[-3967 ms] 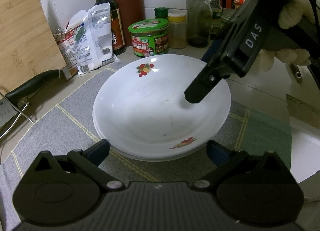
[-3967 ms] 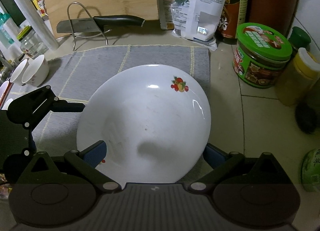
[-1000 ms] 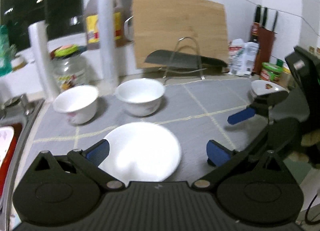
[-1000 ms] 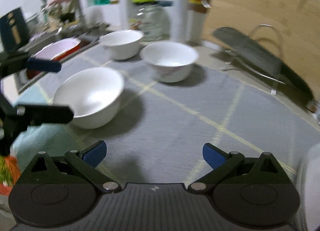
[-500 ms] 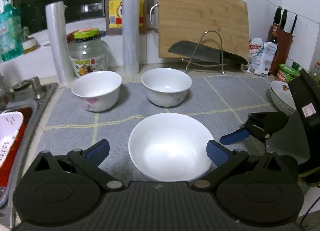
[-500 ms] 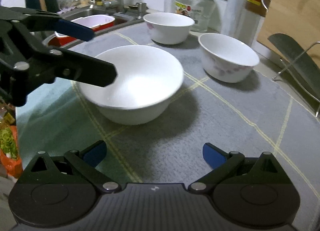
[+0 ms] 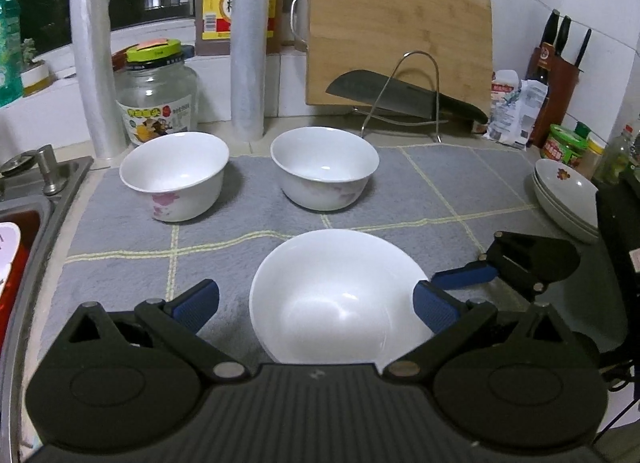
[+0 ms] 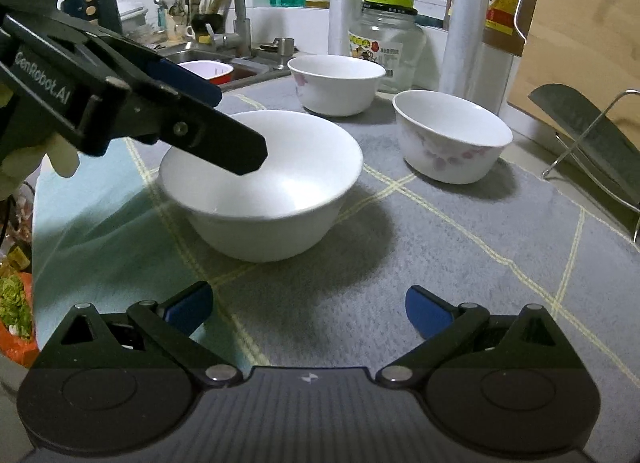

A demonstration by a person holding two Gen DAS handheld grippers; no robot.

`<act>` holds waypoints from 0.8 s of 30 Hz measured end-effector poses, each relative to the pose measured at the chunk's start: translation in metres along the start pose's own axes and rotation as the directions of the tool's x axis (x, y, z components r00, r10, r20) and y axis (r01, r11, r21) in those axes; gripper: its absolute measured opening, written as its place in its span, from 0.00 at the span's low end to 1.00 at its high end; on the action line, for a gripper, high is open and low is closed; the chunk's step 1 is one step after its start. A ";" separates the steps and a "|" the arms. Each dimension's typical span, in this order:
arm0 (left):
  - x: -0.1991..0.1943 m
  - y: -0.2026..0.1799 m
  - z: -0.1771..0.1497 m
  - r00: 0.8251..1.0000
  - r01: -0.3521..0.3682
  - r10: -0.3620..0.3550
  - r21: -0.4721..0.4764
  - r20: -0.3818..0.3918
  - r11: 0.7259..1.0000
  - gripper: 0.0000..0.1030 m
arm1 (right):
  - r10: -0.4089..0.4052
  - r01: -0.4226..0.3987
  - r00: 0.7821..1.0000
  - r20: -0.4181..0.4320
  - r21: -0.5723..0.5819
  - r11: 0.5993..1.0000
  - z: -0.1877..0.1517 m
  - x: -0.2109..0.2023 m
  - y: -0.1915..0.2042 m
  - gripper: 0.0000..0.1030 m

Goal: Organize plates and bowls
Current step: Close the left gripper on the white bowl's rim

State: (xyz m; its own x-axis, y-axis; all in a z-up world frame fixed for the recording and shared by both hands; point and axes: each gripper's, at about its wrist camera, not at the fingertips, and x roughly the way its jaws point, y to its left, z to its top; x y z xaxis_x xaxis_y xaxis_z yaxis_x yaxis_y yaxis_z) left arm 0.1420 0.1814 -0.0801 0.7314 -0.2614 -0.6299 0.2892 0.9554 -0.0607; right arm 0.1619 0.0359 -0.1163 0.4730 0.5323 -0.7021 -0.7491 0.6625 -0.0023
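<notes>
the left gripper [image 7: 316,301] is spread wide with nothing clamped, its blue pads either side of the plain white bowl [image 7: 340,297] on the grey mat [image 7: 400,191]; in the right wrist view one finger hangs over the bowl's rim. the right gripper [image 8: 308,309] is likewise released and empty, low over bare mat just beside that bowl. two flowered bowls [image 7: 176,175] [image 7: 325,167] sit farther back, apart from each other, and a stack of plates [image 7: 566,199] rests at the mat's right edge. the bowl looks like glazed ceramic: stiff, fairly heavy, slick and liable to chip. the likely hold is a pinch across the rim wall, one pad inside and one outside, squeezed firmly because the glaze may slide, then set down gently into another bowl.
</notes>
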 end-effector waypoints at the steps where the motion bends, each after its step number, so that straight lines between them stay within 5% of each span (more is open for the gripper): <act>1: 0.001 0.001 0.000 1.000 0.004 -0.004 0.000 -0.004 1.000 0.99 | -0.002 0.002 1.000 0.003 0.002 1.000 0.001 0.001 0.000 1.00; 14: 0.017 0.010 0.003 0.995 0.062 -0.058 0.044 -0.079 0.997 0.99 | 0.004 -0.002 0.999 0.037 -0.056 0.998 0.018 0.004 0.015 1.00; 24: 0.029 0.016 0.005 0.984 0.133 -0.129 0.023 -0.123 0.991 0.84 | 0.006 0.002 0.997 0.074 -0.105 0.995 0.028 0.004 0.024 0.98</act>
State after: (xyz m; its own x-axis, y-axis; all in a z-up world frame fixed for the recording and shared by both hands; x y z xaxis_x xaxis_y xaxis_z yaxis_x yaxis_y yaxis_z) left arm 0.1709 0.1889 -0.0956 0.6064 -0.3637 -0.7071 0.3981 0.9087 -0.1259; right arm 0.1585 0.0689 -0.0994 0.5015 0.5737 -0.6476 -0.7926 0.6047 -0.0781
